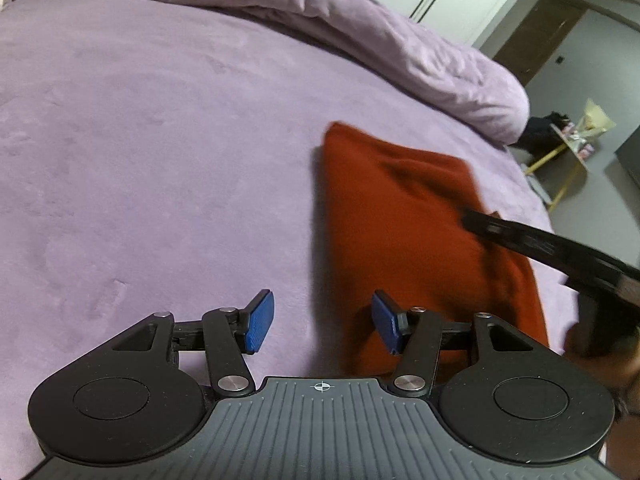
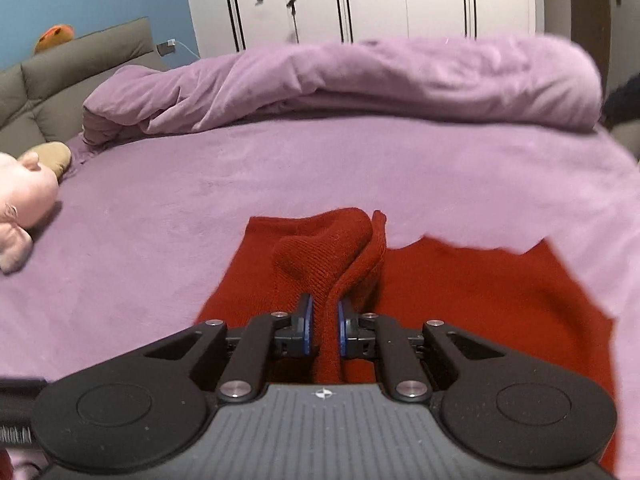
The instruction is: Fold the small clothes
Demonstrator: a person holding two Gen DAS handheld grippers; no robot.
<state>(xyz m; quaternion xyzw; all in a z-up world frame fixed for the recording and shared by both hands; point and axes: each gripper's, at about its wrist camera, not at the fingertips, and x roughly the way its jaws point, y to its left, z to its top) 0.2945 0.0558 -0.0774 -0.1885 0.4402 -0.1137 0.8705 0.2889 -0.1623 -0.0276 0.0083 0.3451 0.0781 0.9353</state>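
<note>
On the left, the left gripper (image 1: 320, 322) hovers low over the purple bed (image 1: 140, 160), its blue fingers (image 1: 259, 322) spread wide and empty, one pad just over the near edge of the red garment (image 1: 400, 220). The garment lies flat on the bed, right of centre. Further right, the right gripper (image 2: 323, 316) has its fingers pinched narrow on a raised ridge of the knit. To fold cleanly, it seems wise to carry that ridge across low and taut, while the left fingers pin the flat edge so the layer beneath does not drag.
</note>
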